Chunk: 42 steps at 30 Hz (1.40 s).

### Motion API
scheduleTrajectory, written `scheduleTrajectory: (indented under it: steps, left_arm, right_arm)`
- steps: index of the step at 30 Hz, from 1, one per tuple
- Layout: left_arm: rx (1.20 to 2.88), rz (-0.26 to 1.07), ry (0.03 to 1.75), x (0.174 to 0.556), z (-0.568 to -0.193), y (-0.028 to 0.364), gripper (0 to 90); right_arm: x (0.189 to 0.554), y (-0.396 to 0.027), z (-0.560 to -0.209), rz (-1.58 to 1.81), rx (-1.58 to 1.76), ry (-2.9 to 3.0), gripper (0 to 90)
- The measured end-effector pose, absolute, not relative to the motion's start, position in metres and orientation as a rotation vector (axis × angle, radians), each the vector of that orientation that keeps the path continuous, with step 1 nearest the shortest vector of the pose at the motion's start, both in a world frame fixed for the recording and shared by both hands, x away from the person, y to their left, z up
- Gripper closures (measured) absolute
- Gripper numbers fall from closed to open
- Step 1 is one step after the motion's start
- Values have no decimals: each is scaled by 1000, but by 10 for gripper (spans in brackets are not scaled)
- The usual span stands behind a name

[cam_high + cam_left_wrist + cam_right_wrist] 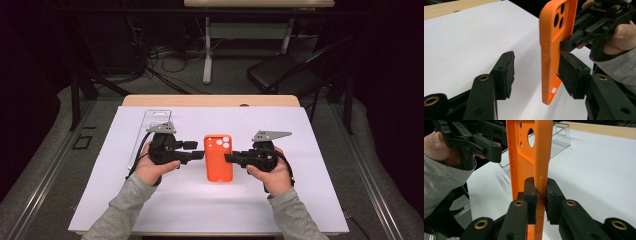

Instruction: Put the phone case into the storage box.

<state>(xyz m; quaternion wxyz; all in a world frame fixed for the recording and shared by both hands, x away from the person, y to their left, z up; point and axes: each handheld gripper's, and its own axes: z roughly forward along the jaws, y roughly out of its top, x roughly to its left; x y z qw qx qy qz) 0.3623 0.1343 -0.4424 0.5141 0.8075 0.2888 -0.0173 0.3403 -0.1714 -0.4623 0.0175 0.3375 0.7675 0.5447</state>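
Phone case: an orange phone case [218, 157] with camera cut-outs at its far end sits in the middle of the white sheet [210, 210], between the two grippers. In the high view its long axis runs away from the person.

Right gripper: the right gripper [231, 158] comes in from the case's right side. In the right gripper view its two black pads [530, 192] pinch the case's side wall [534, 170], one pad inside the shell and one outside, both pressed against the orange edge. The jaws are narrow and gripping the case.

Left gripper: the left gripper [198, 150] reaches toward the case's left edge. In the left gripper view its jaws stand apart. One pad [571, 72] lies just behind the case's back face [554, 50]; whether it touches cannot be told. The other pad [505, 72] stands well clear on the open side. The case's side wall with its button bumps hangs between them, with no pinch on it.

Case attitude: in both gripper views the case stands on edge relative to the jaws, with its lower corner just above the sheet.

Clear box: a transparent plastic box [150, 132] lies on the sheet behind the left hand [152, 170], apart from the case.

Table: the sheet covers a wooden table [210, 100], whose far edge shows beyond it.
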Motion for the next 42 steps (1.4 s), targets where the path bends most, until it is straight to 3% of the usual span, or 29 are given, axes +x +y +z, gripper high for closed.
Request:
scheduleTrajectory:
  steps: [19,42]
  left_arm:
    - [1957,122,722,361,-435,141,449]
    - [1969,187,727,357,-431,138,384]
  right_arm:
    - [338,-170,-463,1637,1074,2342,811]
    - [330,-157,-468,1563,1096,2242,811]
